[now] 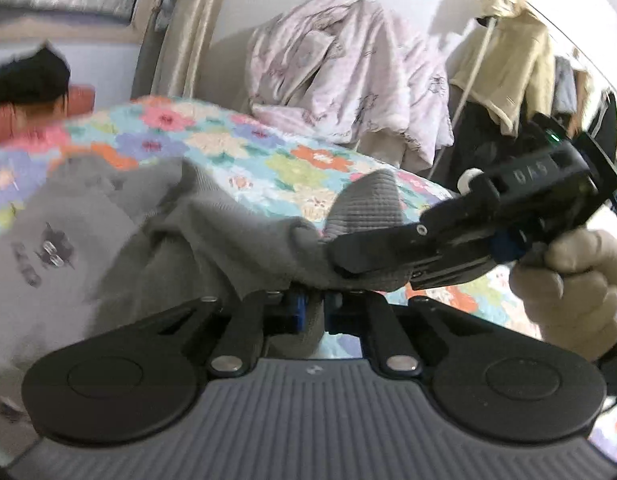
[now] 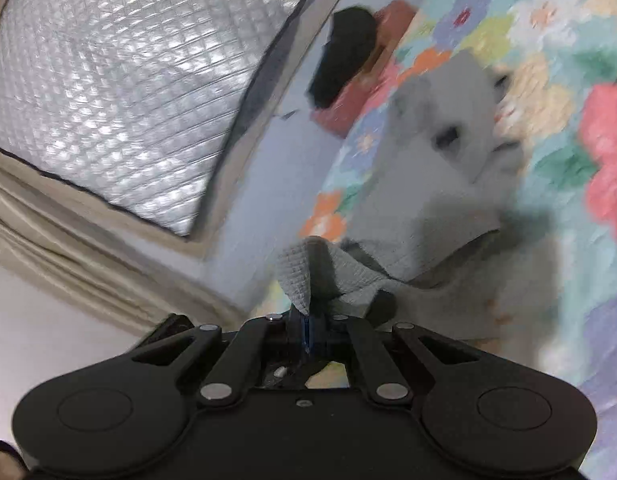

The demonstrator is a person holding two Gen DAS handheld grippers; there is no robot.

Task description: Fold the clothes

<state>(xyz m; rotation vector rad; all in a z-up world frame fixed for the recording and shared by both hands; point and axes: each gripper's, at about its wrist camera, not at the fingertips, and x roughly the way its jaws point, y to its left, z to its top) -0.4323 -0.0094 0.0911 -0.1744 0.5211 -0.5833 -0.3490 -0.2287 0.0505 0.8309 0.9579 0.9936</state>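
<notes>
Pinching the ribbed hem of a grey sweatshirt [image 1: 108, 232], the left gripper [image 1: 312, 308] and right gripper [image 1: 348, 260] are both clamped on cloth. Its body lies rumpled on the floral quilt [image 1: 236, 148]; folding appears barely begun.

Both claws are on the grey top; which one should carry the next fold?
Probably the right claw: it pinches the ribbed cuff of the grey top. The left claw only grips bunched cloth.

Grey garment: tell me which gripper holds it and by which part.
Both hold the grey garment. The right gripper is shut on its ribbed hem edge; the left gripper pinches a fold of the cloth close beside that.
</notes>
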